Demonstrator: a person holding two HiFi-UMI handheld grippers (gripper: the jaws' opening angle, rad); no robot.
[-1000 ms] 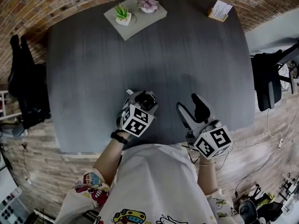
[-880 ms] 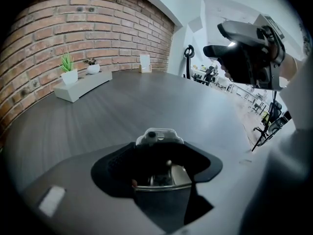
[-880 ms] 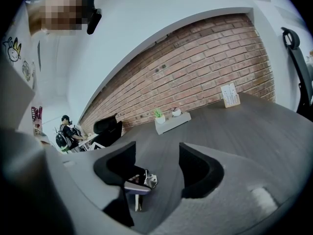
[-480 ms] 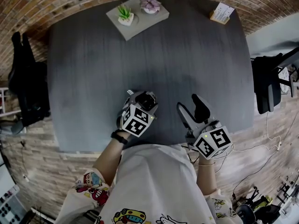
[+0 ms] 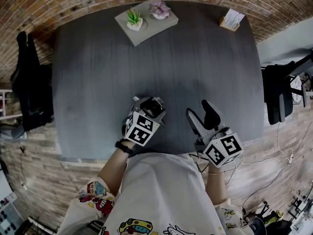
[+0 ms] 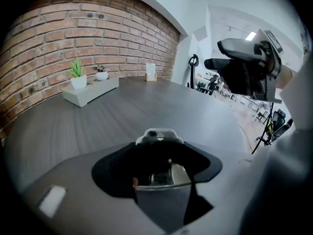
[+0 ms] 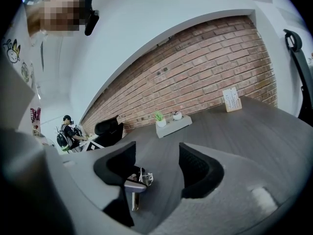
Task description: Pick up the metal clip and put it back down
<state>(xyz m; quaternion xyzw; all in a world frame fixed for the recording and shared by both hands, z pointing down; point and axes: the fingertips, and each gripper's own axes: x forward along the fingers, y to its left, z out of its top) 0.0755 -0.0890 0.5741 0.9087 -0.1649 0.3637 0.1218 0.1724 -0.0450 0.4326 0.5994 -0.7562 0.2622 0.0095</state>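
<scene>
My left gripper (image 5: 149, 105) hovers over the near part of the dark grey table (image 5: 98, 77), shut on the metal clip (image 6: 157, 135). In the left gripper view the clip's shiny body shows between the closed black pads (image 6: 115, 168), and its top pokes out past them. My right gripper (image 5: 199, 110) is just to the right, open, with nothing between its jaws. The right gripper view looks along the open right gripper (image 7: 156, 168) and catches the clip (image 7: 145, 178) at the left gripper's tip. From the head view the clip itself is hard to make out.
A grey tray (image 5: 142, 31) with two small potted plants stands at the table's far edge. A card holder (image 5: 231, 19) is at the far right corner. A black office chair (image 5: 279, 89) is right of the table, and dark gear (image 5: 29, 92) lies to its left.
Both grippers hold the same places and states. Only the head view has shifted a little.
</scene>
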